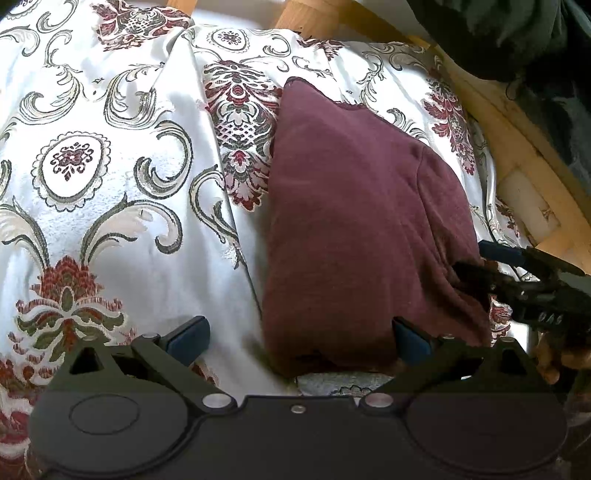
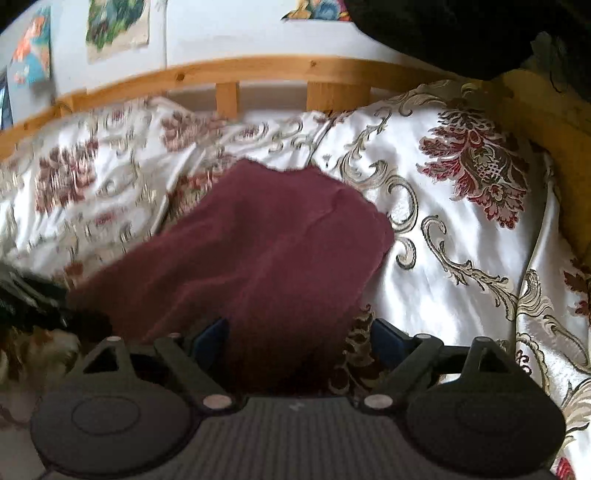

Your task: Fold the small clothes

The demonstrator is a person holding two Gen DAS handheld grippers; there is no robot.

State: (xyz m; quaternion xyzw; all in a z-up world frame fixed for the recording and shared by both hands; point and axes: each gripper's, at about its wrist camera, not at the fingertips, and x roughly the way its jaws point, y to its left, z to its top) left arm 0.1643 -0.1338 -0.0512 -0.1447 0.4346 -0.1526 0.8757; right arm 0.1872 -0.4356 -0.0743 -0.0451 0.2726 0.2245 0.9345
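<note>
A small maroon garment lies folded on the patterned white bedspread. My left gripper is open over the garment's near left corner, its right finger on the cloth. In the right wrist view the garment lies ahead, and my right gripper is open with its near edge between the jaws. The right gripper also shows in the left wrist view, against the garment's right edge.
A wooden bed rail runs along the far side and down the right. A dark cloth mass hangs at top right. Pictures hang on the wall behind. The bedspread has raised folds.
</note>
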